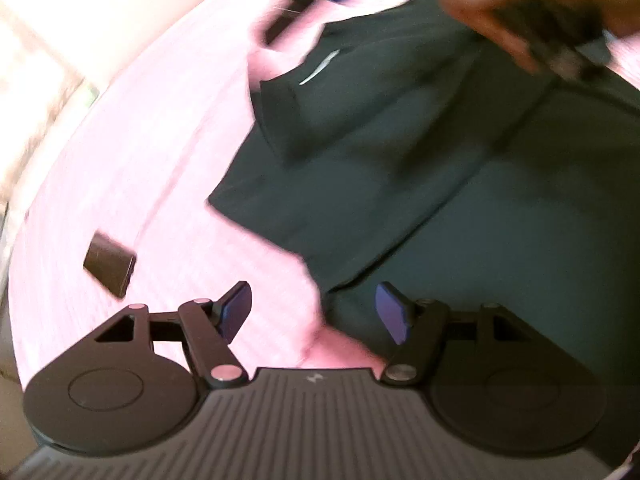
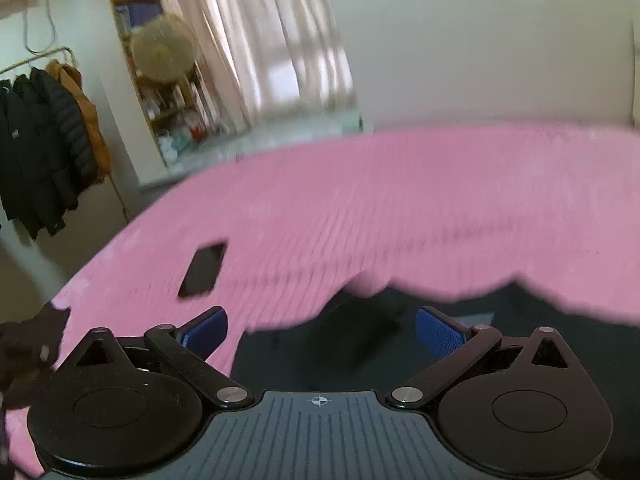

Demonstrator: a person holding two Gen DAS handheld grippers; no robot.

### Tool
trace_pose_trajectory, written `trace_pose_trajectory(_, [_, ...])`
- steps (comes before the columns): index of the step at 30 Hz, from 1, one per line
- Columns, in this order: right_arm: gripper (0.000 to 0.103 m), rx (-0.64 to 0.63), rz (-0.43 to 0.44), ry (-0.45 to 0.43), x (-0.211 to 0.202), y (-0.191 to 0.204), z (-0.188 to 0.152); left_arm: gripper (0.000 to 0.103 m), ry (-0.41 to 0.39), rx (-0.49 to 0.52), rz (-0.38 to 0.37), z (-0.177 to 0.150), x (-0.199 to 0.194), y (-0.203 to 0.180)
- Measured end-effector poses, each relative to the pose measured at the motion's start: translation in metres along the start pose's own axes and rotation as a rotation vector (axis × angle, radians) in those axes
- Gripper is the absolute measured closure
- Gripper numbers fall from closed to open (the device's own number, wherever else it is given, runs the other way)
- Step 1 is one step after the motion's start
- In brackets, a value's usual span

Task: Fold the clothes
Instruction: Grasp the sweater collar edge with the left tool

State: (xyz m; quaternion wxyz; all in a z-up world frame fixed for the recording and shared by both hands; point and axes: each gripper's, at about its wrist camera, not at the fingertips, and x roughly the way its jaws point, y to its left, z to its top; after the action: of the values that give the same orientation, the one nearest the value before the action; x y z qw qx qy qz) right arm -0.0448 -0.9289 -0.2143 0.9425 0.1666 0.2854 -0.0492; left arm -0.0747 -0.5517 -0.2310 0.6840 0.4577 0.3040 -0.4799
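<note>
Shirt (image 1: 420, 184): dark green, short-sleeved, spread on the pink bedcover (image 1: 152, 168). In the left wrist view it fills the centre and right of the frame; one sleeve (image 1: 280, 120) sticks out toward upper centre, with a small pale logo beside it. It looks partly laid out, with creases and no clean fold visible. In the right wrist view only a dark edge of it shows at lower centre.

Left gripper (image 1: 316, 314): blue pads apart, nothing between them, poised over the near hem where cloth meets bedcover. Whether it touches the cloth cannot be told.

Right gripper (image 2: 320, 330): pads apart, empty, above the shirt's edge, camera looking across the bed toward the curtains. A hand (image 1: 516, 20), blurred, shows at upper right of the left wrist view over the shirt's far side.

Step, as judged: between grasps, early in the fold. Next move calls for each gripper to close on an edge or corner, then lift and carry it across.

A small dark phone-like object (image 1: 109, 270) lies on the bedcover at lower left, well apart from the shirt.

Both views motion-blurred.
</note>
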Motion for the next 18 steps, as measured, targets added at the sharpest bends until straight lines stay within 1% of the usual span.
trace_pose_trajectory(3, [0.0, 0.047, -0.063, 0.059, -0.009, -0.018, -0.017, 0.038, -0.011, -0.069, -0.024, 0.005, 0.018, 0.022])
trace_pose_trajectory(5, [0.0, 0.076, -0.142, 0.096, -0.024, -0.039, -0.025, 0.038, -0.029, -0.108, -0.049, 0.017, 0.034, 0.032])
trace_pose_trajectory(10, [0.0, 0.166, -0.363, 0.155, -0.061, -0.129, -0.041, 0.039, -0.077, -0.187, -0.103, 0.067, 0.082, 0.049])
trace_pose_trajectory(11, [0.0, 0.179, -0.403, 0.163, -0.072, -0.142, -0.047, 0.039, -0.085, -0.195, -0.106, 0.075, 0.092, 0.052])
trace_pose_trajectory(13, [0.0, 0.192, -0.467, 0.172, -0.1, -0.155, -0.063, 0.04, -0.094, -0.21, -0.109, 0.092, 0.112, 0.058])
trace_pose_trajectory(16, [0.0, 0.204, -0.509, 0.181, -0.118, -0.188, -0.072, 0.043, -0.083, -0.242, -0.122, 0.115, 0.147, 0.068])
trace_pose_trajectory(18, [0.0, 0.197, -0.509, 0.183, -0.126, -0.202, -0.077, 0.044, -0.043, -0.288, -0.131, 0.124, 0.172, 0.076])
